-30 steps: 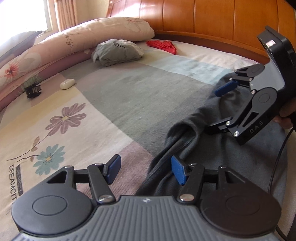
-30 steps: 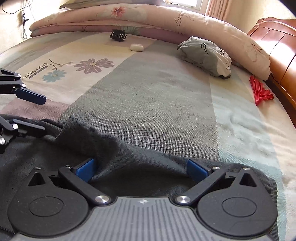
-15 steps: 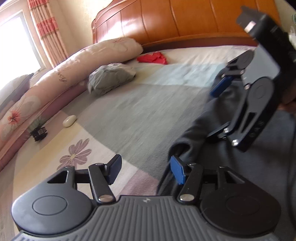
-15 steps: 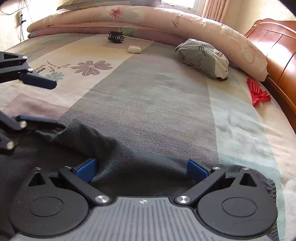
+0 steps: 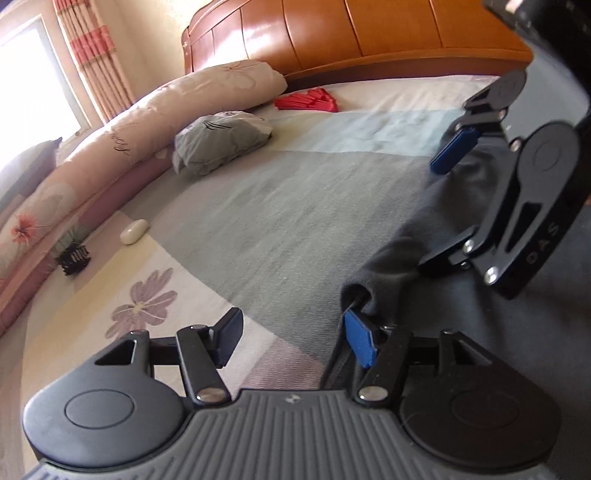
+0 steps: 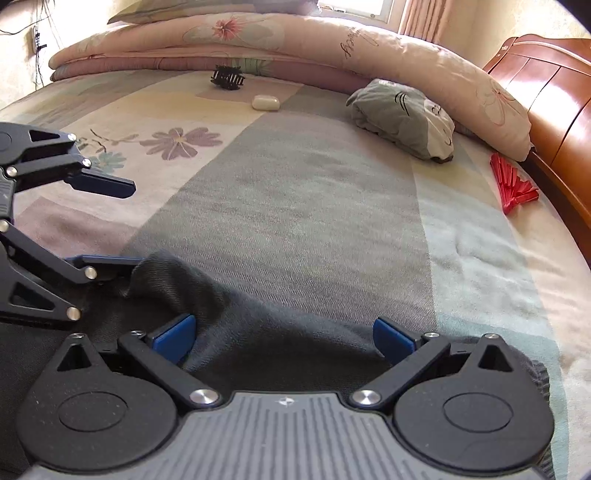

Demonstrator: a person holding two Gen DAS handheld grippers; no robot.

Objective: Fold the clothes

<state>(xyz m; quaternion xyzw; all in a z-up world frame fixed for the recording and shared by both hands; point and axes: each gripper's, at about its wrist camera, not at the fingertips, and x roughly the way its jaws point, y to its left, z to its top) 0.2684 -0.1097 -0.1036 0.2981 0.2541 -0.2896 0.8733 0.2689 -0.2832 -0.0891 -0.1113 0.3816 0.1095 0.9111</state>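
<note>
A dark grey garment [image 5: 417, 258] lies on the bed at the right of the left wrist view and across the bottom of the right wrist view [image 6: 266, 332]. My left gripper [image 5: 295, 338] is open; its right blue pad touches the garment's folded corner, its left finger is over the bedspread. My right gripper [image 6: 284, 334] is open wide, its fingers straddling the garment's raised edge. Each gripper shows in the other's view: the right one [image 5: 439, 210] and the left one [image 6: 107, 225], both open.
The patchwork bedspread [image 6: 295, 206] stretches ahead. A folded grey cloth bundle [image 6: 406, 118], a red folded fan [image 6: 509, 184], a white case [image 6: 266, 102] and a black hair clip [image 6: 227, 76] lie near the rolled quilt [image 6: 295, 37]. The wooden headboard [image 5: 369, 33] bounds the far side.
The left gripper has tilted up and moved closer to the right gripper, with the garment corner now against its right pad. The right gripper stayed over the garment edge. Both stayed open.
</note>
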